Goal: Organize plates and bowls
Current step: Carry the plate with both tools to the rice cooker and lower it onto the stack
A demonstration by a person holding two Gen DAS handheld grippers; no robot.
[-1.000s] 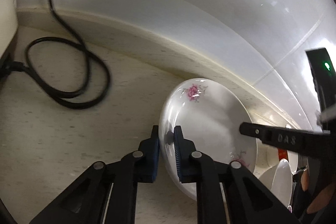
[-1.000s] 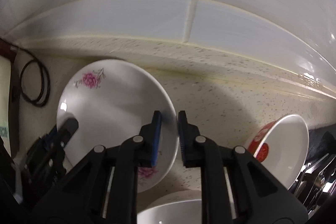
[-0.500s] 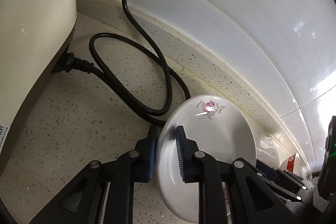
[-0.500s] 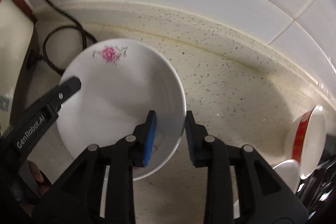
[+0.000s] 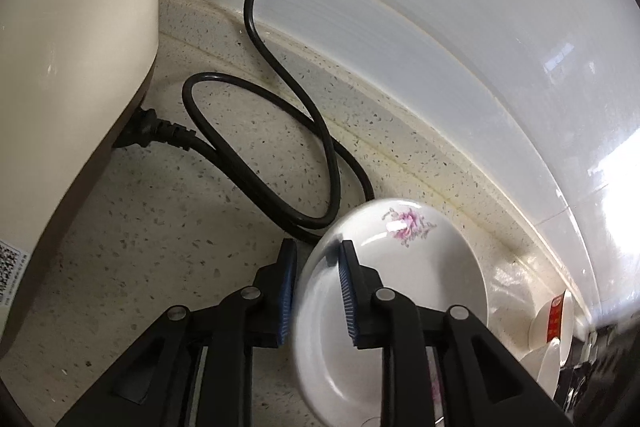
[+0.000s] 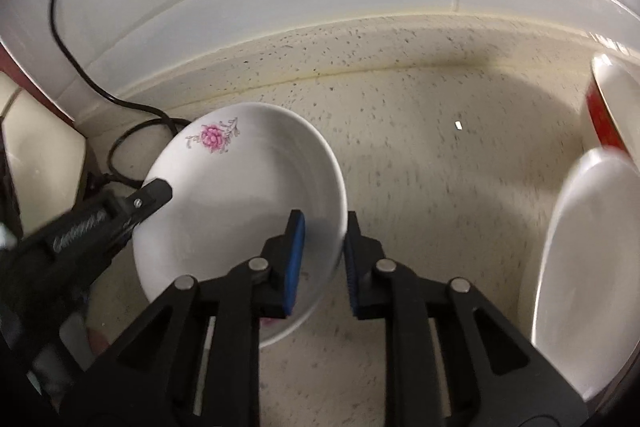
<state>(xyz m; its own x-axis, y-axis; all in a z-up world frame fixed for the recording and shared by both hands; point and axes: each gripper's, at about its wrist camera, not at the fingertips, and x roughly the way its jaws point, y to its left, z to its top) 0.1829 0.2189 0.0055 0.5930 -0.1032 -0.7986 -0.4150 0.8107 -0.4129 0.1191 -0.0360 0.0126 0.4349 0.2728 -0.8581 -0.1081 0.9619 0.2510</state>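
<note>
Plate position: the flowered plate (image 6: pixel 240 195) sits low over the speckled worktop (image 6: pixel 420 147), close to the back wall, its far rim over the loop of black cable (image 5: pixel 256 171); whether it rests on the worktop or hangs just above it cannot be told.
Left hold: the left gripper (image 5: pixel 316 287) straddles the plate's left rim, one blue-padded finger outside and one inside, drawn in close on the edge, so it seems to be gripping it.
Right hold: the right gripper (image 6: pixel 322 263) straddles the opposite rim, but a gap shows on each side of the edge; it looks let go.
Key relation: the rim runs between each pair of fingers, so the plate spans crosswise between the two hands; only the left appears to carry it.
Materials: glazed white ceramic, shallow and round, with a pink flower print; slick under rubber pads.
Nearby: a cream appliance (image 5: pixel 72 47) to the left; a white plate (image 6: pixel 588 275) and a red-banded bowl (image 6: pixel 608 107) stand on edge to the right.
</note>
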